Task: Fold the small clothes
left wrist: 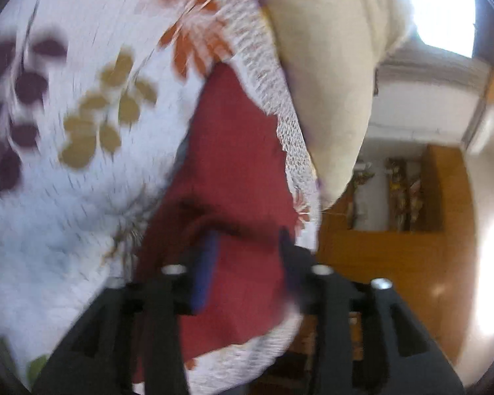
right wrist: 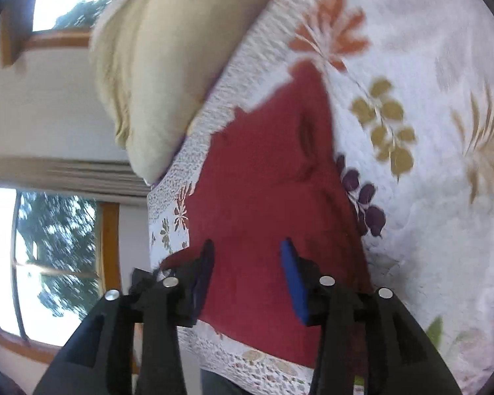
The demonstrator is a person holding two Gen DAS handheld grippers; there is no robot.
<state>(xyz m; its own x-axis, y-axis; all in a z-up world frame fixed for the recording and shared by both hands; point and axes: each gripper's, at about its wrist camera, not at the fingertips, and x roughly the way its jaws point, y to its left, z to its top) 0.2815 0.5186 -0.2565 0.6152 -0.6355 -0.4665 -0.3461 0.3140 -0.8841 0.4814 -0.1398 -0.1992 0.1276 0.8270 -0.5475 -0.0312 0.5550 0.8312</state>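
Left hand-held gripper [left wrist: 247,243]: its 2 fingers stand apart, with the red cloth [left wrist: 237,164] showing between them. The picture is blurred, so I cannot tell whether the tips touch the cloth.
Red cloth, left wrist view: it lies on the bedspread [left wrist: 82,181], a white cover printed with purple, tan and orange leaves. 1 dark fold crosses the cloth just ahead of the fingers. The cloth runs from the near edge of the bed up toward the pillow [left wrist: 326,82].
Pillow: cream, at the far end of the bed, just beyond the woven border of the bedspread.
Wooden cabinet [left wrist: 395,247]: to the right of the bed, orange-brown, with shelves set in it.
Right hand-held gripper [right wrist: 247,247]: open, the 2 fingers wide apart with blue pads [right wrist: 293,283] on their inner faces, and nothing between them but the red cloth [right wrist: 270,171] lying beyond.
Red cloth, right wrist view: spread mostly flat on the bedspread [right wrist: 428,214], with a pucker near its far end and a ragged far edge close to the pillow [right wrist: 154,65].
Windows [right wrist: 49,256]: to the left of the bed, wood-framed, with trees outside.
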